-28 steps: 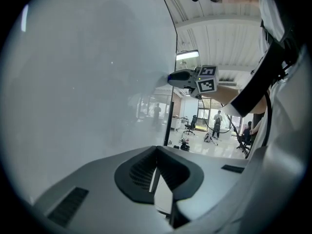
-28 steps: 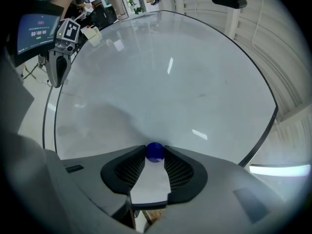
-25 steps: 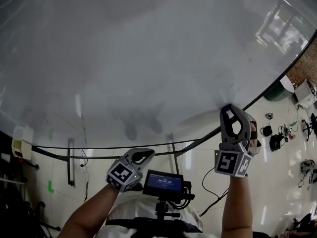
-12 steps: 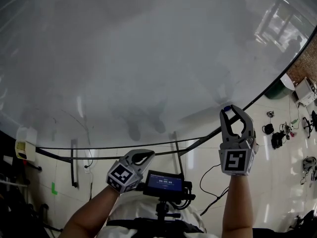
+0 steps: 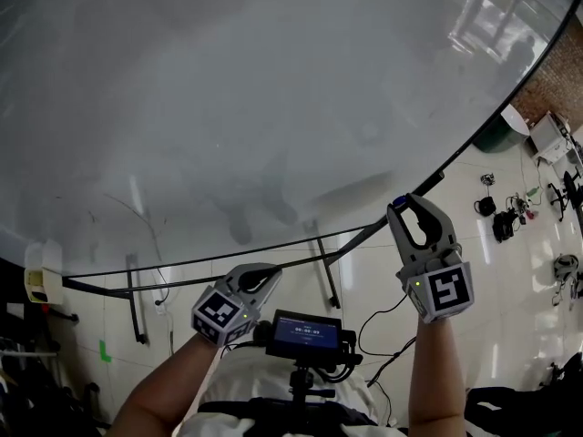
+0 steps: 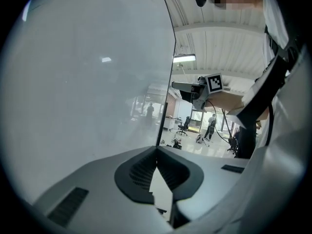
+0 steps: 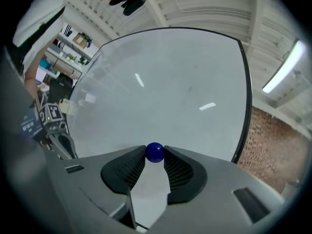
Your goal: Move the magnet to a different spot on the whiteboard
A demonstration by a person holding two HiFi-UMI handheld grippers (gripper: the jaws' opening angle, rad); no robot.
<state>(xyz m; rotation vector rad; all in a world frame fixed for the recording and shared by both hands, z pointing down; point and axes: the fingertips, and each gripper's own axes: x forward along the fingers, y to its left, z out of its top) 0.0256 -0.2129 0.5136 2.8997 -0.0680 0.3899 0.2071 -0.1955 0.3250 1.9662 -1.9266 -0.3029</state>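
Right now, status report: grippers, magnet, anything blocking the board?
Right gripper shut on the blue magnet, near the whiteboard lower edge. Left gripper shut, empty. Nothing seen between magnet and board.

Your whiteboard runs past the head view's top and left edges; the magnet shows there only as a speck at your right gripper.
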